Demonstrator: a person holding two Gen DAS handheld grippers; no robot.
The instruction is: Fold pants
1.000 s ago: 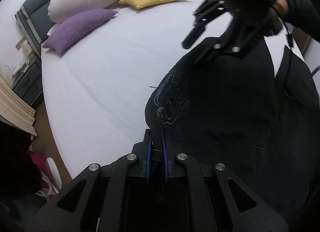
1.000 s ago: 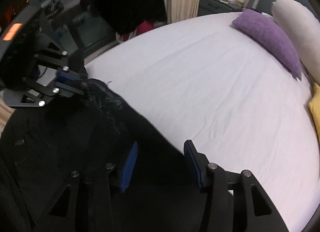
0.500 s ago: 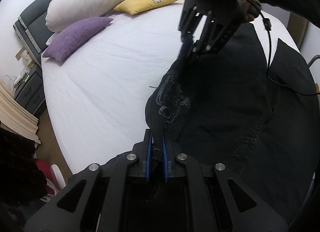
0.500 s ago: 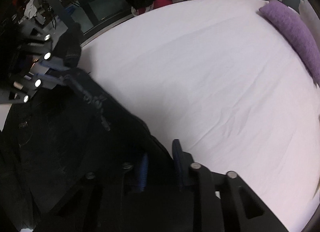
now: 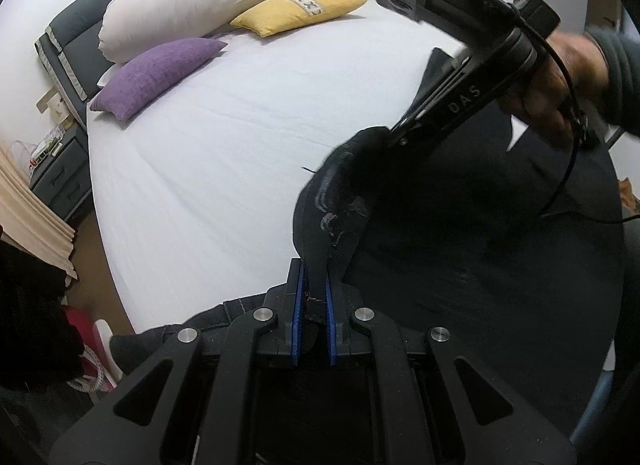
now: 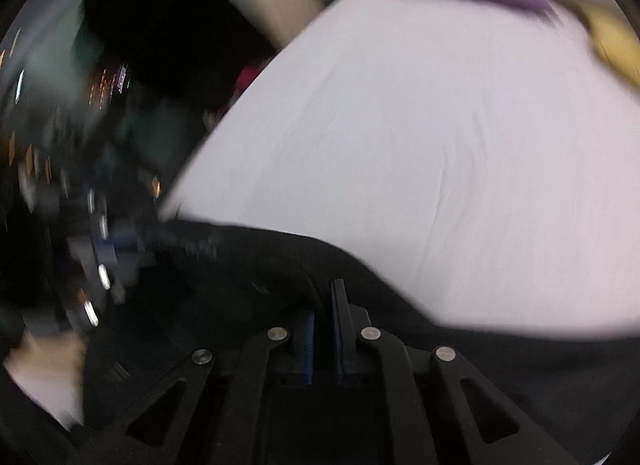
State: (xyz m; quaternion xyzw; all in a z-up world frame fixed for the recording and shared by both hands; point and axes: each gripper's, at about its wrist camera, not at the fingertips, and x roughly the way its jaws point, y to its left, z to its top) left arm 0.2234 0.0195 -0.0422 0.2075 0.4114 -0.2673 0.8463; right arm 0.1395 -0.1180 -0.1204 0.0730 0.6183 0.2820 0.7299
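Observation:
The black pants (image 5: 472, 249) lie over the near right part of the white bed (image 5: 248, 137). My left gripper (image 5: 313, 297) is shut on the waistband edge with pale stitching and holds it raised. My right gripper (image 5: 394, 137) is shut on the same edge a little farther along, held by a hand. In the blurred right wrist view the blue pads of the right gripper (image 6: 324, 329) are closed on black cloth (image 6: 256, 257), and the left gripper (image 6: 104, 253) shows at the left, holding the other end.
A purple pillow (image 5: 160, 73), a long white pillow (image 5: 200, 5) and a yellow pillow (image 5: 300, 11) lie at the head of the bed. A grey nightstand (image 5: 60, 177) and beige curtain (image 5: 36, 225) stand at the left.
My right gripper came down on the pants edge and closed on it. Both grippers then lifted the edge; the right wrist view is now blurred by motion.

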